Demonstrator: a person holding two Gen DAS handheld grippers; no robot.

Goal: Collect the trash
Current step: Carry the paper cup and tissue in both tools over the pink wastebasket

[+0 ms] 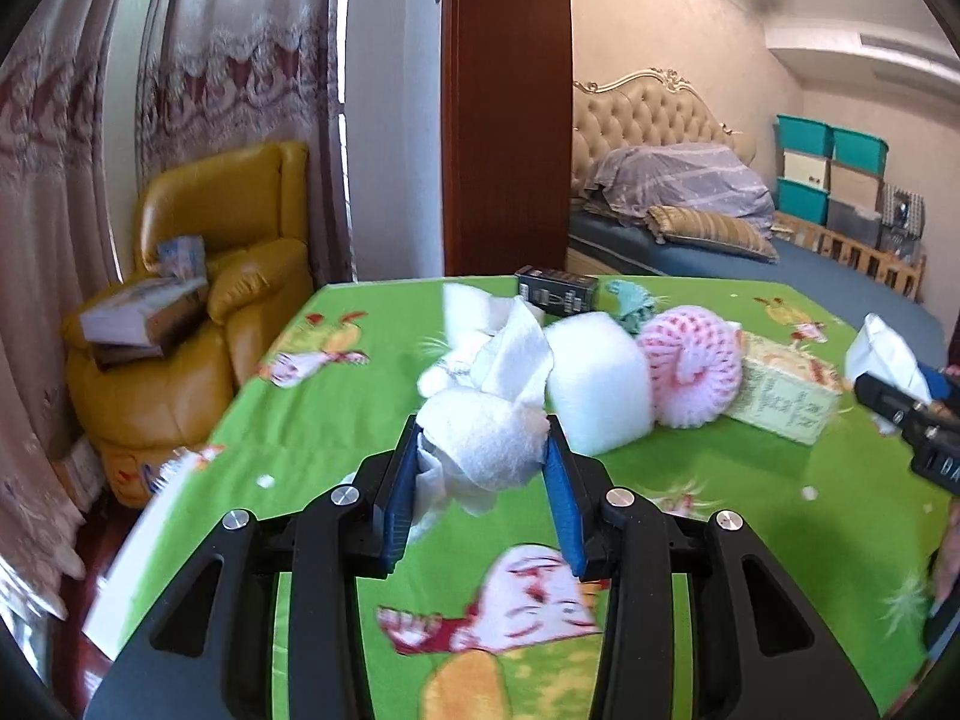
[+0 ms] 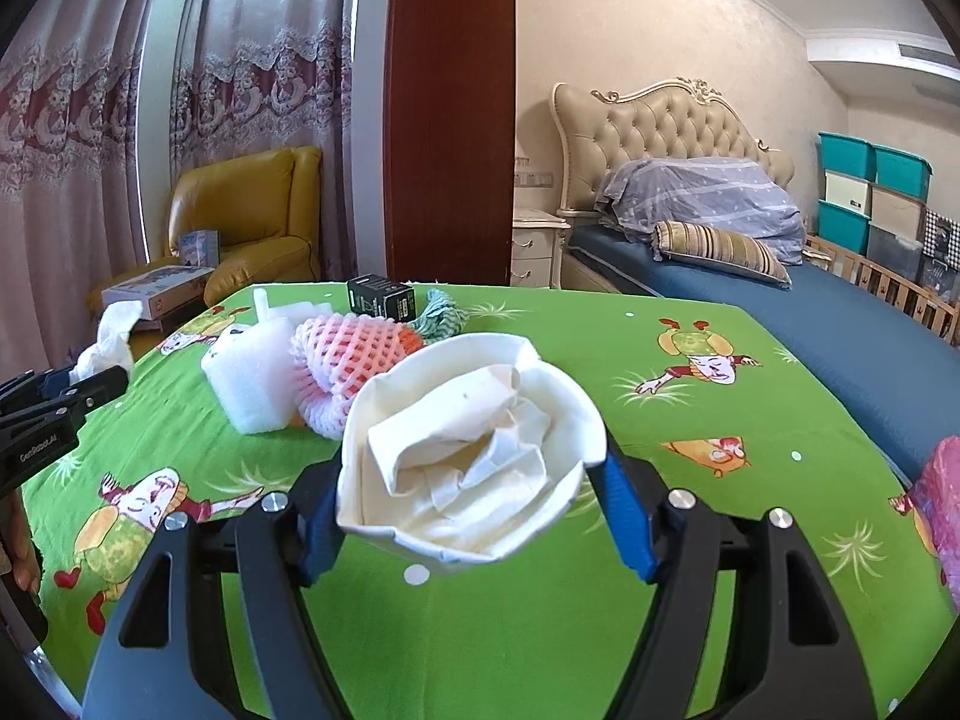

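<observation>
My left gripper (image 1: 483, 427) is shut on a crumpled wad of white tissue (image 1: 486, 456), lifted a little above the green cartoon tablecloth (image 1: 336, 420). My right gripper (image 2: 468, 483) is shut on a white cloth bag (image 2: 480, 396), whose mouth faces up with its lining folded inside. In the right wrist view the left gripper (image 2: 90, 387) and its tissue (image 2: 108, 342) sit at the far left. On the table lie a white foam block (image 1: 600, 378), a pink foam net (image 1: 690, 372), a printed carton (image 1: 786, 396), a black box (image 1: 558, 291) and a teal rag (image 1: 630, 300).
A yellow armchair (image 1: 198, 300) with boxes on it stands left of the table, beside curtains. A wooden door edge (image 1: 504, 120) rises behind the table, and a bed (image 2: 780, 300) lies to the right. Something pink (image 2: 942, 498) shows at the table's right edge.
</observation>
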